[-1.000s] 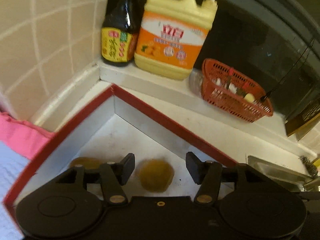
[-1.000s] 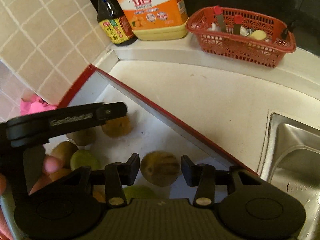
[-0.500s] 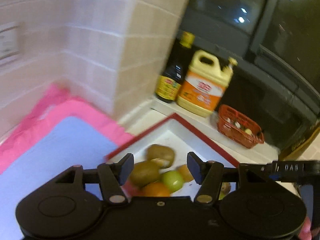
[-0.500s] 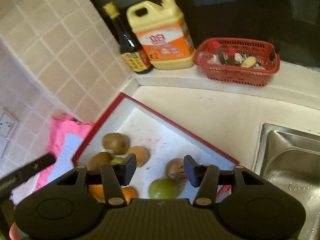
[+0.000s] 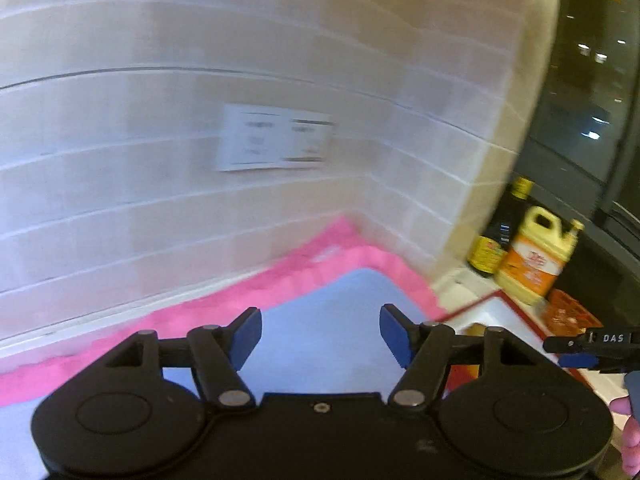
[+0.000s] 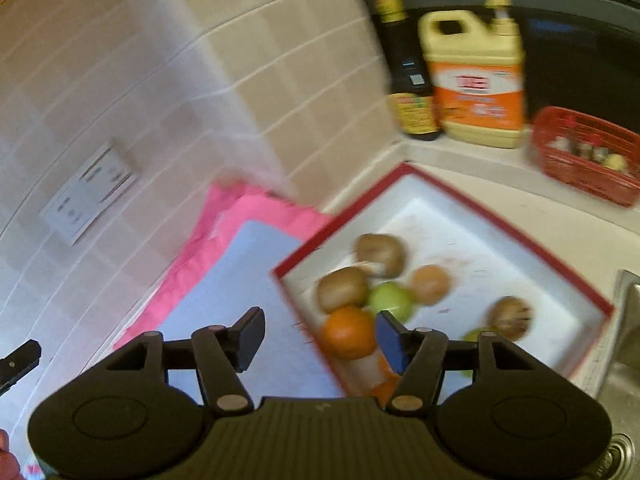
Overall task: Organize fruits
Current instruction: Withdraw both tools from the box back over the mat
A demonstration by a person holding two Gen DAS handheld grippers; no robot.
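A white tray with a red rim [image 6: 560, 264] holds several fruits: an orange [image 6: 348, 332], a green apple [image 6: 390, 300], brown kiwis [image 6: 342, 288] and a round brown fruit [image 6: 512, 316]. My right gripper [image 6: 319, 336] is open and empty, above the tray's left edge. My left gripper [image 5: 320, 334] is open and empty, raised over a blue mat with a pink border [image 5: 340, 292], facing the tiled wall. The tray's corner [image 5: 496, 304] shows at the right of the left wrist view.
A dark sauce bottle [image 6: 404, 68], a yellow detergent jug [image 6: 476, 76] and a red basket [image 6: 584, 156] stand on the back ledge. A steel sink [image 6: 628, 360] lies right of the tray. A wall socket [image 6: 88, 192] sits on the tiles.
Both grippers have pulled back and up from the tray and swung left. The left one now looks at the wall and mat. Both stay open and empty.
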